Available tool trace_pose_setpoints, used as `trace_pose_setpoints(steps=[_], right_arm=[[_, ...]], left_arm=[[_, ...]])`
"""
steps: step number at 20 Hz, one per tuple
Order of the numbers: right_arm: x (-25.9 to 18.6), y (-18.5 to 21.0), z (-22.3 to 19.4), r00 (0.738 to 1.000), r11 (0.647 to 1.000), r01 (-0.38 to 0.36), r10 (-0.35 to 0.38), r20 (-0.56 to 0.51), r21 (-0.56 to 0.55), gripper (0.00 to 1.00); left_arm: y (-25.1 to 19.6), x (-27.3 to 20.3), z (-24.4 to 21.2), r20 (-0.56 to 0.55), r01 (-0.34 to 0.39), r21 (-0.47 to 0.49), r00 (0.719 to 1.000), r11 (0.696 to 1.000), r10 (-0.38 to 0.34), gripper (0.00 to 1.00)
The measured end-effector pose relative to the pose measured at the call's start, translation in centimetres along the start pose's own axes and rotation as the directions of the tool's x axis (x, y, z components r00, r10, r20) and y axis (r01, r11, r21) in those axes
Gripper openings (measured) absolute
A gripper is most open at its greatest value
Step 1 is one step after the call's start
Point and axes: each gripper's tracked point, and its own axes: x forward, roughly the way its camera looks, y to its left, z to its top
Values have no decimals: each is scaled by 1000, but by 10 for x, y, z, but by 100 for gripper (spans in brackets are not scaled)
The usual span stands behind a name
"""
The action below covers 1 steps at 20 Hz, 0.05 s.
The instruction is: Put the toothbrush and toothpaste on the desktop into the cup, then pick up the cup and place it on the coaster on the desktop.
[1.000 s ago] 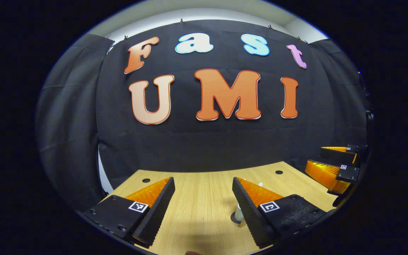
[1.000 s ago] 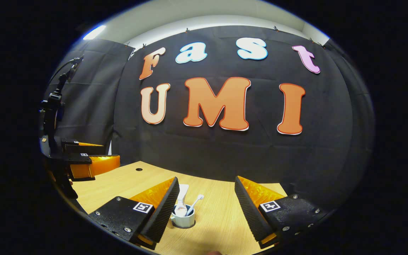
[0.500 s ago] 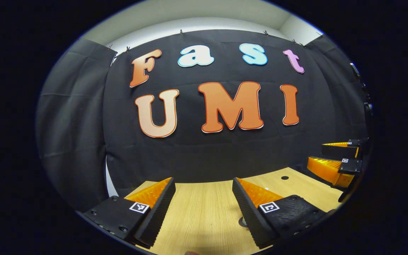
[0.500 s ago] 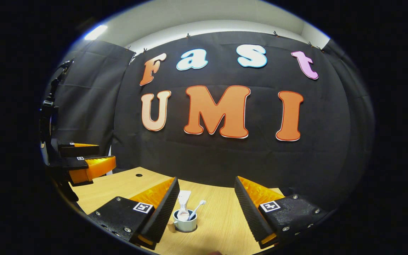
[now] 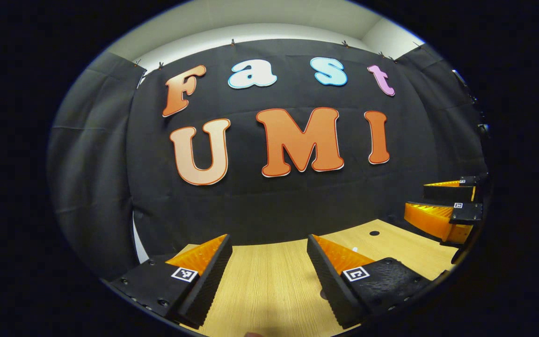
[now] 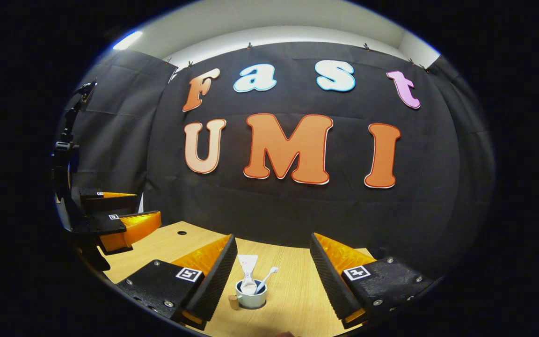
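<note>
In the right gripper view, low in the frame and a little left of centre, the cup [image 6: 251,299] stands on the wooden desktop [image 6: 293,290]. The toothpaste [image 6: 248,270] and toothbrush [image 6: 266,279] both stick up out of it. A dark ring under the cup's base looks like the coaster, though I cannot tell for sure. The right gripper [image 6: 269,276] hangs above it with its 2 fingers spread wide, grasping nothing. In the left gripper view the left gripper [image 5: 267,274] is likewise released over bare desktop [image 5: 269,285], and the right gripper [image 5: 442,206] shows at the right edge.
</note>
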Motion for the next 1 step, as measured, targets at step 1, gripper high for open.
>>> trace_pose_setpoints(steps=[1], right_arm=[[0,2,4,1000,1000,6,-6,6,-4,94]], left_arm=[[4,4,5,14,10,6,1000,1000,-10,96]])
